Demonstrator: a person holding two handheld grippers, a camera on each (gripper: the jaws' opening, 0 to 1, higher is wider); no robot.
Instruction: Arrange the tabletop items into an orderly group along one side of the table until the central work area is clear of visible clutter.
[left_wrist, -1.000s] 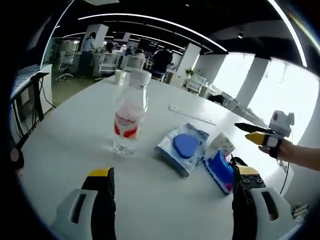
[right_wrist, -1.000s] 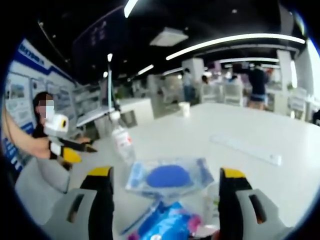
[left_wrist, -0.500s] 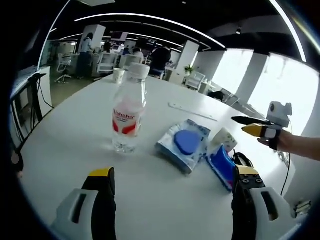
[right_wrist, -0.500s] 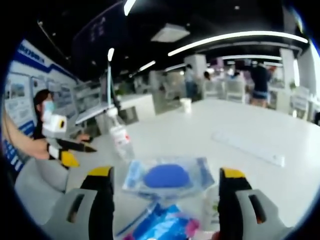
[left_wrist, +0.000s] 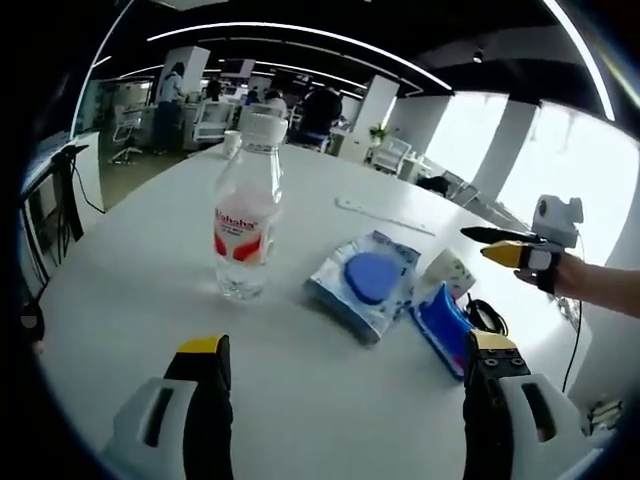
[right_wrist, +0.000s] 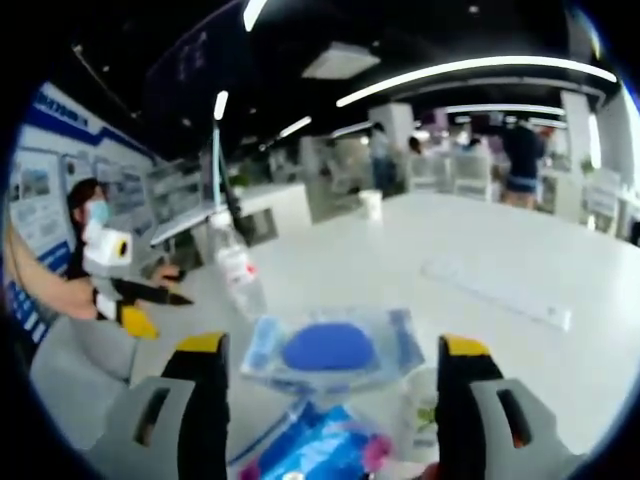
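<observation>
Office tabletop (left_wrist: 130, 290) is cluttered centrally — water bottle (left_wrist: 243, 232) upright beside blue pouch (left_wrist: 365, 280). Left hand-held gripper (left_wrist: 345, 350) and right hand-held gripper (right_wrist: 330, 350) are held wide, empty — the bottle could be toppled by a careless nudge.

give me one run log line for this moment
left hand-held gripper: open, empty | right hand-held gripper: open, empty | bottle: upright on table | blue pack: flat, right of bottle | nothing grasped

Left gripper view: from table (left_wrist: 130, 270) near edge, low, facing across twd far edge. Right gripper view: from adjacent edge, close over blue-disc packet (right_wrist: 330, 350), facing across. Both share packet (left_wrist: 365, 282), water bottle (left_wrist: 243, 222) (right_wrist: 238, 272), white strip (left_wrist: 385, 216) (right_wrist: 500, 290).
</observation>
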